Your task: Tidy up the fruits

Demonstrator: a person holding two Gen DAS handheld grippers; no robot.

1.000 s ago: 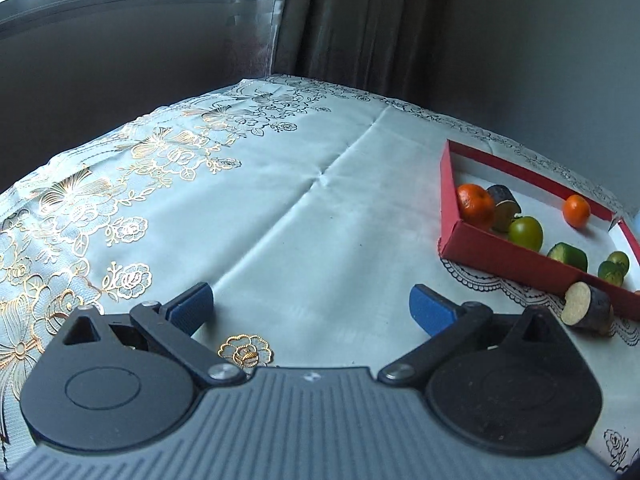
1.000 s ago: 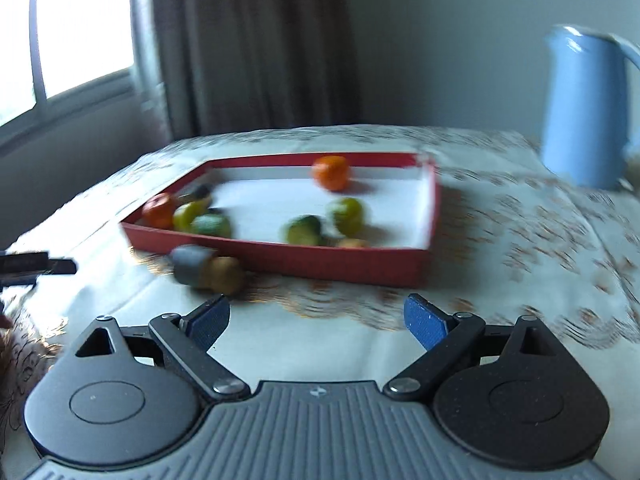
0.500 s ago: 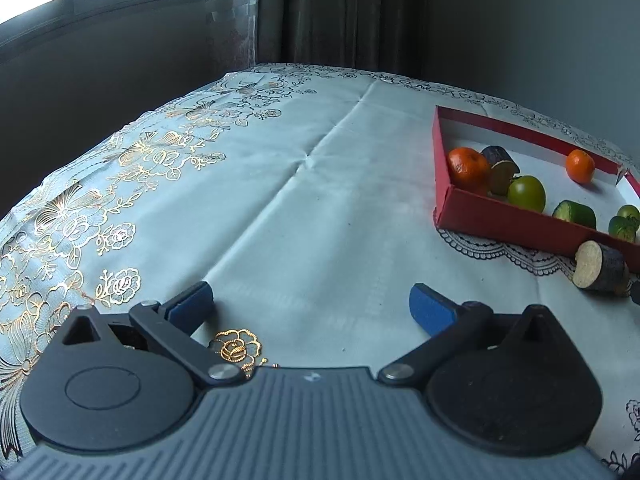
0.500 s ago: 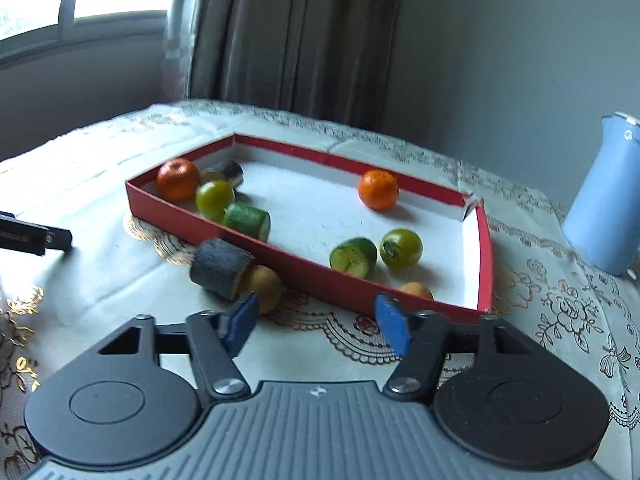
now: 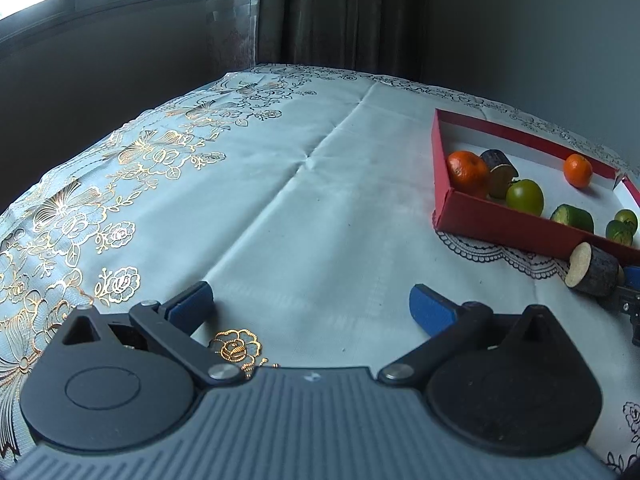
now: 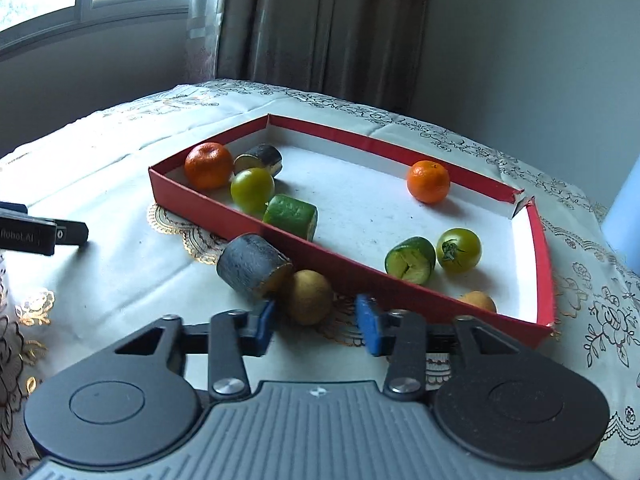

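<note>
A red tray (image 6: 192, 196) on the tablecloth holds two oranges, two green tomatoes, two green cut pieces, a dark cut piece and a tan fruit. Outside its near wall lie a dark cut cylinder (image 6: 248, 268) and a small tan round fruit (image 6: 310, 298), touching each other. My right gripper (image 6: 314, 320) is closing around the tan fruit; its blue pads flank it, with a gap still showing on the right side. My left gripper (image 5: 312, 304) hovers open over bare cloth, left of the tray (image 5: 480, 216). From there the dark cylinder (image 5: 592, 272) shows at the far right.
A blue jug (image 6: 624, 216) stands at the right edge behind the tray. The left gripper's finger (image 6: 40, 234) reaches in from the left in the right wrist view. Curtains, a window and walls border the table's far side. Gold-flowered cloth spreads to the left.
My right gripper has come closer to the tan fruit and the dark cylinder, rolled, and its jaws have narrowed from wide open. The left gripper has hardly moved.
</note>
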